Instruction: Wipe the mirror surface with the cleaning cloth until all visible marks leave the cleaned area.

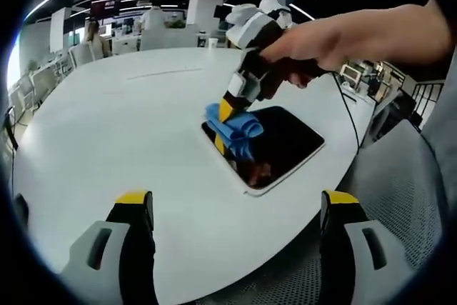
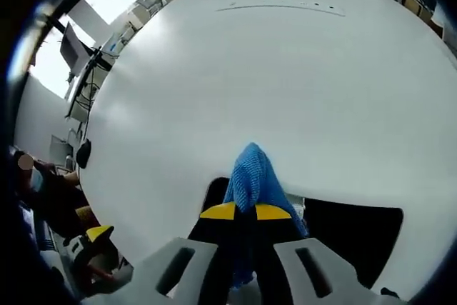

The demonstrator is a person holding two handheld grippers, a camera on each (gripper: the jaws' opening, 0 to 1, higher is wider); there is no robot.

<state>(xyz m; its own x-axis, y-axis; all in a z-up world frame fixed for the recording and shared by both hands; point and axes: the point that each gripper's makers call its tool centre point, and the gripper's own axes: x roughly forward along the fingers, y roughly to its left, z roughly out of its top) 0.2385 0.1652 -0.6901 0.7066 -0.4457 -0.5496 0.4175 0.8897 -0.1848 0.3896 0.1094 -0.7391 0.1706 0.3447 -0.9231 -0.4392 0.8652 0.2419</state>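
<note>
The right claw (image 1: pixel 230 113), clamped on the blue cleaning cloth (image 1: pixel 235 128), is pressing it onto the mirror (image 1: pixel 285 144) at frame centre on the white worktop (image 1: pixel 128 126); wiping is underway. Left claw (image 1: pixel 235 208) is hanging apart, empty. Next: sweeping toward the mirror's lower right.

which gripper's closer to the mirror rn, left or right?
Right. The right gripper is over the mirror, its jaws shut on the blue cloth at the mirror's edge. The left gripper is open, held back off the mirror over the white table.
</note>
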